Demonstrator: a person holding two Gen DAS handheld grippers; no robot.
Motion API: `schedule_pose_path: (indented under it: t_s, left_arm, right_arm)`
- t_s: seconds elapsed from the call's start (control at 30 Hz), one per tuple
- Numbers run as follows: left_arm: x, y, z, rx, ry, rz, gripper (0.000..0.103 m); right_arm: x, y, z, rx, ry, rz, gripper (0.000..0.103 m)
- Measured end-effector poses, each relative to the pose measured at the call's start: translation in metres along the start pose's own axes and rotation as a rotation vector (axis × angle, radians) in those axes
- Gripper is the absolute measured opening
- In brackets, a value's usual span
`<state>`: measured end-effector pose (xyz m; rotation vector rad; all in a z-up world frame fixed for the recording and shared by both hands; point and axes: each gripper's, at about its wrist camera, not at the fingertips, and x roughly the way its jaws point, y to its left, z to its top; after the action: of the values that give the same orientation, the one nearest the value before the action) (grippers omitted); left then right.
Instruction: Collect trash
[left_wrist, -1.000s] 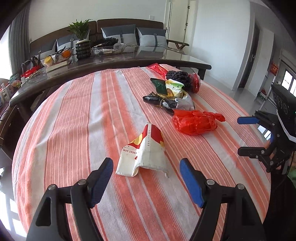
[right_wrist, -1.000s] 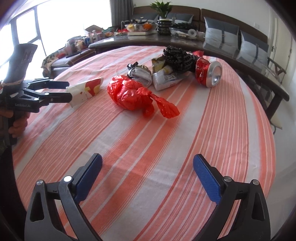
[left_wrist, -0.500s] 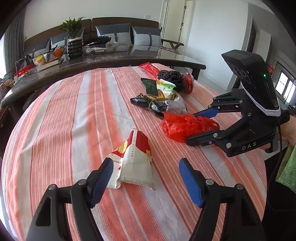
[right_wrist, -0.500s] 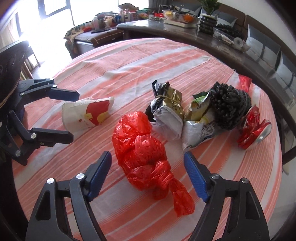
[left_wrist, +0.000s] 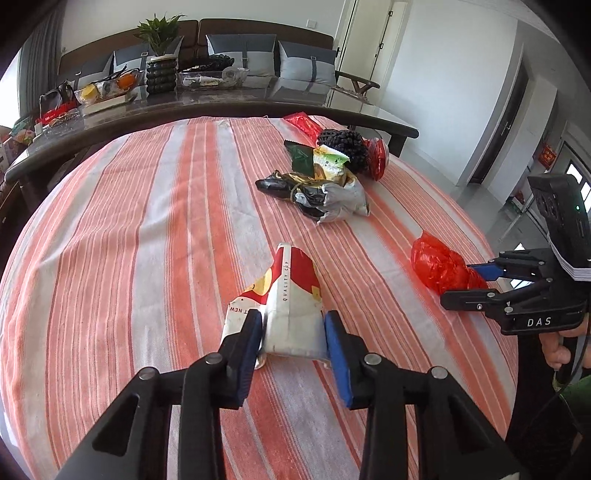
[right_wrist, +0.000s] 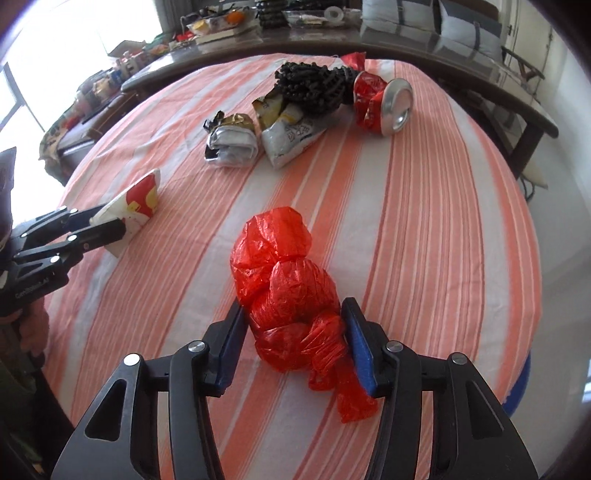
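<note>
My left gripper is shut on a flattened red and white paper cup on the striped tablecloth; the cup also shows in the right wrist view, held by the left gripper. My right gripper is shut on a knotted red plastic bag, which also shows at the table's right edge in the left wrist view, with the right gripper on it.
A pile of snack wrappers, a black beaded lump and a crushed red can lies toward the far side of the round table. A dark counter with clutter runs behind it.
Both grippers moved forward and closed: the left onto the paper cup, the right onto the red bag. The red bag has been pulled toward the table's right edge, away from the wrapper pile.
</note>
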<state>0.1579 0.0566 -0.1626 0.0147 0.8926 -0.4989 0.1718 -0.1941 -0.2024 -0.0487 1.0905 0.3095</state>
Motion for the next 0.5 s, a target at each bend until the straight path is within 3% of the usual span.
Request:
schedule_pose_path:
  t_s: [0.1, 0.17, 0.23, 0.5]
  left_arm:
    - [-0.002, -0.005, -0.004, 0.016, 0.011, -0.011, 0.043]
    - [-0.002, -0.008, -0.005, 0.032, 0.01, -0.005, 0.053]
    - [-0.002, -0.011, -0.005, 0.052, 0.016, 0.003, 0.053]
    - [0.006, -0.019, 0.003, 0.095, 0.064, 0.022, 0.053]
  right_arm:
    - [-0.006, 0.0, 0.001, -0.014, 0.005, 0.025, 0.06]
    - [-0.012, -0.003, 0.005, -0.025, 0.009, 0.045, 0.07]
    - [-0.013, -0.003, 0.01, -0.054, 0.022, 0.041, 0.073]
    - [-0.001, 0.01, 0.026, -0.202, 0.101, 0.025, 0.074]
